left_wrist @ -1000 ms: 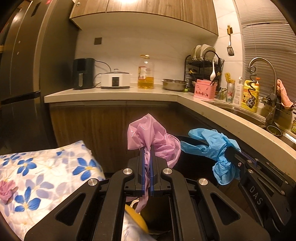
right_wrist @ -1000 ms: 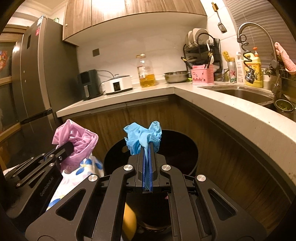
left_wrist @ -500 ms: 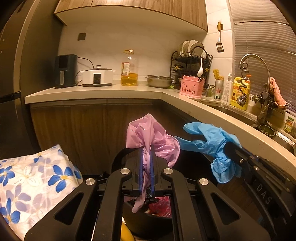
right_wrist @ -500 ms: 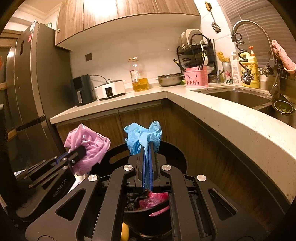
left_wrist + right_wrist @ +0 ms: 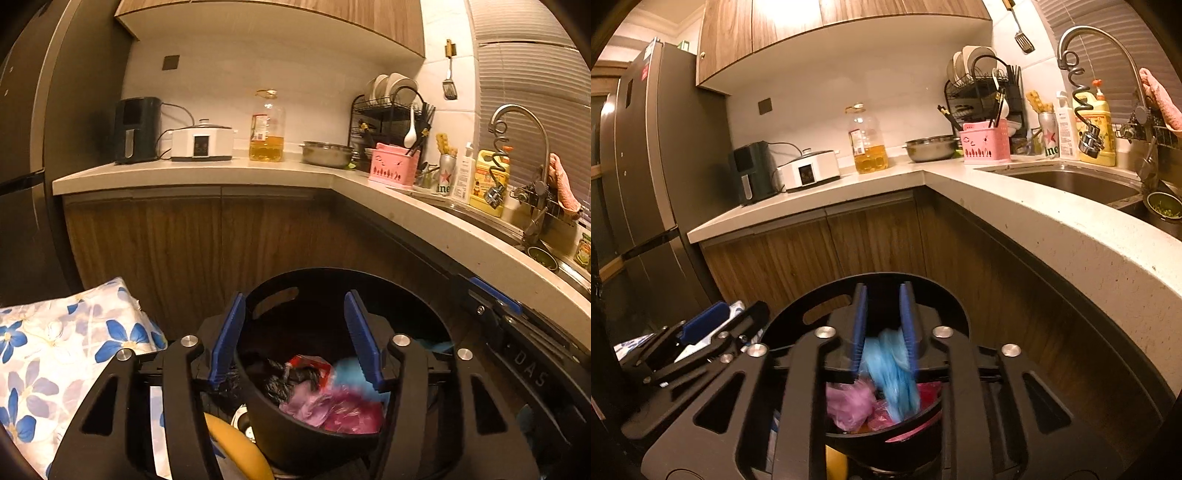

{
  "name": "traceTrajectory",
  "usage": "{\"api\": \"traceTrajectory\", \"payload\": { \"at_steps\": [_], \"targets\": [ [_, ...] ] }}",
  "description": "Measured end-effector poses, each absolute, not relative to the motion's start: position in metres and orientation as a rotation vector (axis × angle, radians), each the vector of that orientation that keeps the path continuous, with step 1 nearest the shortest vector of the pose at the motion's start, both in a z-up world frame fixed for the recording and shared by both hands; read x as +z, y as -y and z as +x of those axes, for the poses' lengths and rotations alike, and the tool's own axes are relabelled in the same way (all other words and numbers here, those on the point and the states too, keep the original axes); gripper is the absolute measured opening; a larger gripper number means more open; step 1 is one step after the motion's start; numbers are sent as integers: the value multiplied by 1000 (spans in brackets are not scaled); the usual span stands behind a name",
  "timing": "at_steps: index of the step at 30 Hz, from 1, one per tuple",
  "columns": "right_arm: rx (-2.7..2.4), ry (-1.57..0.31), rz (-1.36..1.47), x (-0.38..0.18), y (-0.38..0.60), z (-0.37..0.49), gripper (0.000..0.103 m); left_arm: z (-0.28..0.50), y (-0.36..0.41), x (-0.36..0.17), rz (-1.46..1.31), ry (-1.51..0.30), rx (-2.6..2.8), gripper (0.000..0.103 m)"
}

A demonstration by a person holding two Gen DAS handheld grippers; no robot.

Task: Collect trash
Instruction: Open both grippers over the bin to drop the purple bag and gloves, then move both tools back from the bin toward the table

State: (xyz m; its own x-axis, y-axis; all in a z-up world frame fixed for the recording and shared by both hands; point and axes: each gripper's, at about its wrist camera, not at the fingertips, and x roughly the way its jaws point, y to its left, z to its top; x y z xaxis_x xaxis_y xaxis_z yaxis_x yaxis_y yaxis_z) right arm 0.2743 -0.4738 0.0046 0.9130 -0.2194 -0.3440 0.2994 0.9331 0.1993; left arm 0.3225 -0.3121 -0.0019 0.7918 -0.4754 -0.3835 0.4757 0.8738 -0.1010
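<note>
Blue glove (image 5: 892, 373) blurred, probably mid-drop between spread fingers of right gripper (image 5: 882, 328), above black bin (image 5: 314, 421). Pink bag (image 5: 325, 406) lies inside. Left gripper (image 5: 295, 339) spread, empty. Hold both centred over rim; withdraw once glove lands.

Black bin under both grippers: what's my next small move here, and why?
Probably lift both grippers straight up and clear of the black bin. The left gripper is open and empty, with the pink bag lying in the bin. The right gripper is open too, and the blue glove, blurred, looks to be dropping between its fingers into the bin. Nothing is left in either grip.
</note>
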Motion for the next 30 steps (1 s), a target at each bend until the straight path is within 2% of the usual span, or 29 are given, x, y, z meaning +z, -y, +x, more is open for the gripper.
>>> {"api": "traceTrajectory", "payload": {
  "at_steps": [8,15,17,30],
  "targets": [
    [-287,-335,257,2,471,268,56,313,287,-4,-21,-405,-435,86],
    [-291,-323,245,1,451,252,70,290,257,-7,-10,-391,-365,92],
    [-291,-320,238,1,443,247,71,281,244,-9,-7,-378,-332,96],
    [-213,-333,219,-8,380,224,72,244,135,-27,-57,-403,-87,97]
  ]
}}
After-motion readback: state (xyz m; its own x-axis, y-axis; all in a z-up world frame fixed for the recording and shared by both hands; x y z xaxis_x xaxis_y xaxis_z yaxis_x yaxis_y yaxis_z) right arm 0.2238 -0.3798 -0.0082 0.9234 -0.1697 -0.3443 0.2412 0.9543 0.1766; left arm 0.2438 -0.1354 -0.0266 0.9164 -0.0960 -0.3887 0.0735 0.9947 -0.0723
